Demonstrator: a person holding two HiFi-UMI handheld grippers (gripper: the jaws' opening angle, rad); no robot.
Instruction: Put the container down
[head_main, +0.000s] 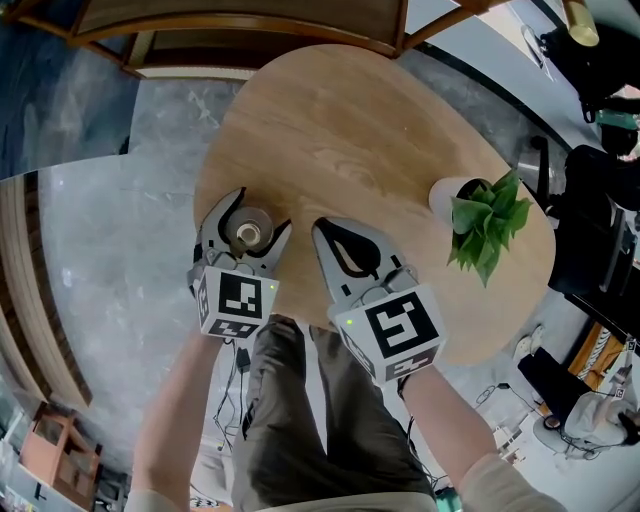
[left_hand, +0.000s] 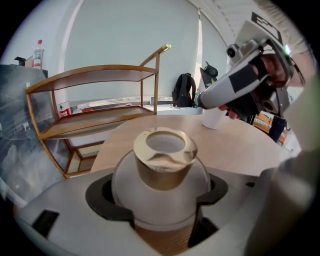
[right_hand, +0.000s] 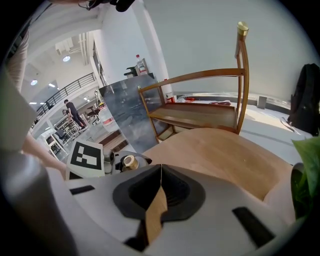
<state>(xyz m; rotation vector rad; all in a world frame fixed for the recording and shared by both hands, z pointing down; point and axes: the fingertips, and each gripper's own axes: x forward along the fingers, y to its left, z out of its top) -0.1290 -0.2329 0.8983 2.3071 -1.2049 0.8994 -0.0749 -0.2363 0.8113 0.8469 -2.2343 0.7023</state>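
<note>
Round wooden table (head_main: 350, 130), shelf unit (left_hand: 95, 100) behind it. White container (left_hand: 165, 185) with a gold neck, clamped round the belly by left gripper (head_main: 258, 215), jaws closed below the neck, mouth upright and open. Held low over the table's near edge, likely for a short drop. Potted plant (head_main: 485, 215) well apart, so no obstruction. Right gripper (head_main: 318, 228) pinched shut on nothing, parked just beside.

- Left gripper view: shows wood under the base, can't confirm contact.
- Head view: gives position on the table only.
- Right gripper view: confirms own jaws meet, catches the gold neck small at left.
</note>
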